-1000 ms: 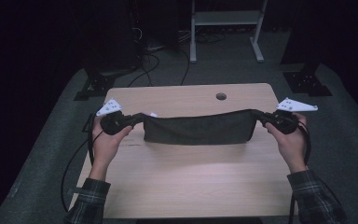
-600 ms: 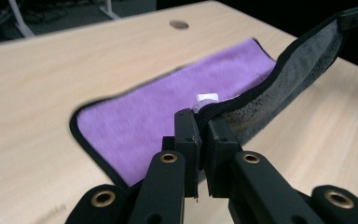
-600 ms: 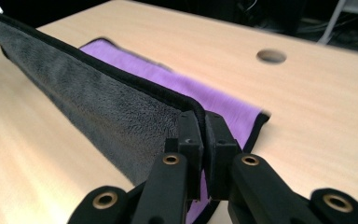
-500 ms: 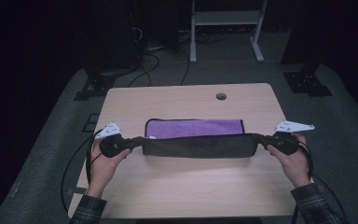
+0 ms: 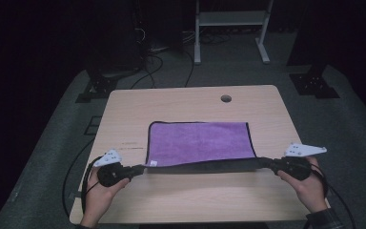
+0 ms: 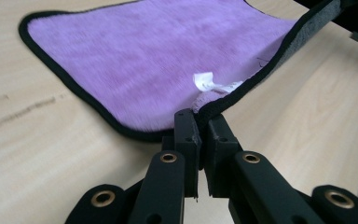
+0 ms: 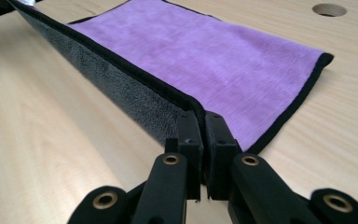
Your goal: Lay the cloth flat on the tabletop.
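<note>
One table point(image 5: 190, 200) here, a pale wood-grain top, rectangular with rounded corners, and a single round hole point(image 5: 226, 98) near its far edge. On it lies one cloth point(image 5: 198, 140), a soft, fuzzy rectangle, purple on the face, grey on the underside, bound all round in a black hem. Most of it lies flat in the middle of the table; the near edge is lifted and stretched taut between the two grippers, so the grey side shows as a long strip.

Two hands, two grippers. The left gripper point(image 5: 138, 168) has its black jaws pinched together on the near left corner of the cloth; in the left gripper view point(image 6: 200, 119) the hem runs straight into the closed pads. The right gripper point(image 5: 266, 163) is likewise clamped on the near right corner, hem squeezed between the jaws in its own view point(image 7: 201, 116).

Smallest of all: one white label point(image 6: 207, 83), crumpled, sewn by the left corner.
</note>
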`<state>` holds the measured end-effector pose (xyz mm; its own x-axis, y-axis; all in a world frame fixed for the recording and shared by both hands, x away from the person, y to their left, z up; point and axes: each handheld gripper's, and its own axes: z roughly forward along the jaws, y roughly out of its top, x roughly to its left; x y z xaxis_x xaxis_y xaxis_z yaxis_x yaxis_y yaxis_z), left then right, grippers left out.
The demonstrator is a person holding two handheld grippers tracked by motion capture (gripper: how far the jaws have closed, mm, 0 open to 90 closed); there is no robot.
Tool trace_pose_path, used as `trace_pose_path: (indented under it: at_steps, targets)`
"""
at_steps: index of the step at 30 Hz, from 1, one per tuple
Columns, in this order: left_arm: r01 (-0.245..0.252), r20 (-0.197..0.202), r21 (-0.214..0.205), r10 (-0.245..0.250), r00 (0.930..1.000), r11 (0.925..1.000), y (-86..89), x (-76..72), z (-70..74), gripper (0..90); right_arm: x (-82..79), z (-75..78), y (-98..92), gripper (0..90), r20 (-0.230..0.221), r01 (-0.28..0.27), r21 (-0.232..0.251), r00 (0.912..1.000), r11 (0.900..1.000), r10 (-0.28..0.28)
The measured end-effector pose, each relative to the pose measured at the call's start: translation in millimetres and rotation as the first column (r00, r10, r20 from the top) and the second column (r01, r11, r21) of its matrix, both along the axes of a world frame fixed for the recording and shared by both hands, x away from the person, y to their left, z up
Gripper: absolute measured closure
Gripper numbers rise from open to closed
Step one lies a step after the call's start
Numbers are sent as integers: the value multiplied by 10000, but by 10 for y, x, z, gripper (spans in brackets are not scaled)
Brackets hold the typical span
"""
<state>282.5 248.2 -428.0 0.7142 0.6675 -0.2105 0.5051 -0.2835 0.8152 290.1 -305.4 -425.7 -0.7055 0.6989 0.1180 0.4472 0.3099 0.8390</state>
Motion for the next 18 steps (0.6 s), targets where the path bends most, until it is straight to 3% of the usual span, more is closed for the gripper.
trace_pose_path:
  at_steps: [10,15,18]
  targets:
    - [10,-325,-9,-10,9995,10000,57,-278,-59,849,-285,-16,20,861,-156,-506,-165,9986,9986,503]
    - [204,-889,215,-184,9959,9996,39,-372,-169,846,-356,-125,9,859,-758,-713,-365,9948,9968,684]
    - [391,-1335,606,-307,9906,9974,15,-370,-258,834,-366,-220,21,858,-1187,-880,-698,9898,9937,794]
